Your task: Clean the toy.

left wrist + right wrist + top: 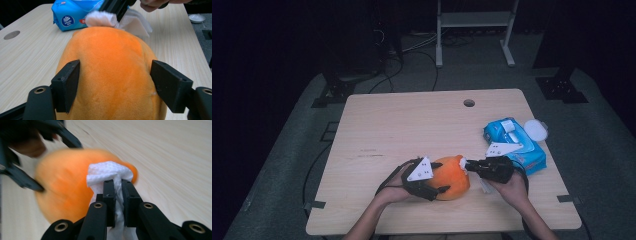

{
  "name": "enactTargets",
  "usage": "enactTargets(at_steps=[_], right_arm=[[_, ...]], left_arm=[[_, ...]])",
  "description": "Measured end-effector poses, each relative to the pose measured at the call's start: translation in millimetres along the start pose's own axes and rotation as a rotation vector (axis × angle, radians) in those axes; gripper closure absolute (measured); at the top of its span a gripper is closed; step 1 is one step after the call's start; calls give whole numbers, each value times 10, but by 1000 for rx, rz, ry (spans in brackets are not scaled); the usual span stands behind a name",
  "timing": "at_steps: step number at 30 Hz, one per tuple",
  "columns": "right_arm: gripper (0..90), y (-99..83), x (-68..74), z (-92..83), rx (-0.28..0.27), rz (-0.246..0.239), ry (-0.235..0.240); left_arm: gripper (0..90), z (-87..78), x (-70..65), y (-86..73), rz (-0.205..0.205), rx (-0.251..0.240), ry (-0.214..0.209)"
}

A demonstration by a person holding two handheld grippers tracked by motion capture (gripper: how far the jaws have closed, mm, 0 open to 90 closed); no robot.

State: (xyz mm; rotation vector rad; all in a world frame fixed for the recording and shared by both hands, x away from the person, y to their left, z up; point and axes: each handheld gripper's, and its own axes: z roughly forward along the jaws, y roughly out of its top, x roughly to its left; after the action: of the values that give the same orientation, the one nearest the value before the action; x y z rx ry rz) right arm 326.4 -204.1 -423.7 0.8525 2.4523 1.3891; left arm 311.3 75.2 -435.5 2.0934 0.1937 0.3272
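Wiping comes next — right hand-held gripper [468, 165], clamped on a tissue [109, 173], touches the orange plush toy [451, 177] from three o'clock; left hand-held gripper [439, 190] clasps it.

A: Where is room lying open on the bench [412, 120]?

B: The whole far half and the left side are lying bare; a hand is passing freely there.

A: And what is blocking the way?

B: The orange plush [452, 177] is sitting near the front, between both grippers. The blue wipes pack [517, 145] is crowding the right edge, with a white lid [536, 130] just beside it.
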Motion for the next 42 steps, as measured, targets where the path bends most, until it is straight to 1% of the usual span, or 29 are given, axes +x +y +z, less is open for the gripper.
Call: enactTargets(at_steps=[2,3,4,6,9,12,14,15,16,17,18,19,20,21,22,24,25,26,28,29,30,32,33,35,36,37,38,40,42], right_arm=[[819,-45,-35,29,45,2,-34],[818,-63,-40,37,53,7,-33],[819,-77,-17,35,44,14,-13],[819,-33,66,22,36,-12,-13],[819,57,209,6,0,-52,8],[819,138,324,-10,-35,-82,64],[819,148,375,19,-12,-120,44],[820,133,370,34,-5,-127,40],[820,115,350,37,-1,-120,36],[820,99,321,34,1,-120,26],[820,85,287,23,6,-118,5],[819,64,228,4,1,-100,0],[820,57,203,-5,-1,-86,5],[819,46,158,-13,-9,-62,13],[819,51,155,-14,-7,-58,14],[818,75,211,-5,-1,-75,3],[818,92,257,1,0,-92,-2],[818,104,292,4,0,-103,1],[818,139,370,14,-12,-119,33],[818,148,393,22,-9,-126,34],[818,154,410,37,2,-149,26],[819,148,384,37,6,-143,30],[819,141,348,28,6,-141,28],[818,111,264,-4,8,-130,-1],[818,92,202,-40,8,-108,-21],[818,92,202,-40,8,-108,-21],[818,101,210,-67,4,-107,-30],[818,107,226,-67,0,-109,-29],[818,120,273,-40,7,-129,-20]], left_arm=[[244,-5,12,-6,-8,-1,8],[239,2,17,-6,-21,-2,15],[231,9,14,-5,-23,-3,18],[220,29,6,4,-25,4,28],[215,69,-16,23,-30,7,49],[215,96,-54,42,-18,-3,56],[191,71,-48,71,-6,2,47],[169,43,-27,87,-20,-6,43],[153,4,7,102,-41,-12,44],[131,-31,41,107,-66,-20,57],[121,-63,81,95,-88,-18,76],[125,-61,92,84,-98,-19,77],[136,-44,106,53,-109,-5,63],[162,-9,90,25,-103,5,53],[188,17,69,16,-95,10,55],[210,39,39,26,-80,27,61],[215,40,33,33,-72,33,63],[221,36,23,44,-66,39,62],[229,37,4,48,-55,41,64],[230,35,-4,48,-49,47,64],[231,30,-1,46,-47,46,61],[234,20,10,35,-52,41,55],[236,19,11,27,-54,38,56],[243,22,4,29,-49,34,57],[245,29,0,38,-44,35,59],[245,36,-4,45,-44,32,59],[244,42,-11,56,-33,36,58],[243,47,-26,60,-27,33,55],[214,24,3,59,-34,37,39]])
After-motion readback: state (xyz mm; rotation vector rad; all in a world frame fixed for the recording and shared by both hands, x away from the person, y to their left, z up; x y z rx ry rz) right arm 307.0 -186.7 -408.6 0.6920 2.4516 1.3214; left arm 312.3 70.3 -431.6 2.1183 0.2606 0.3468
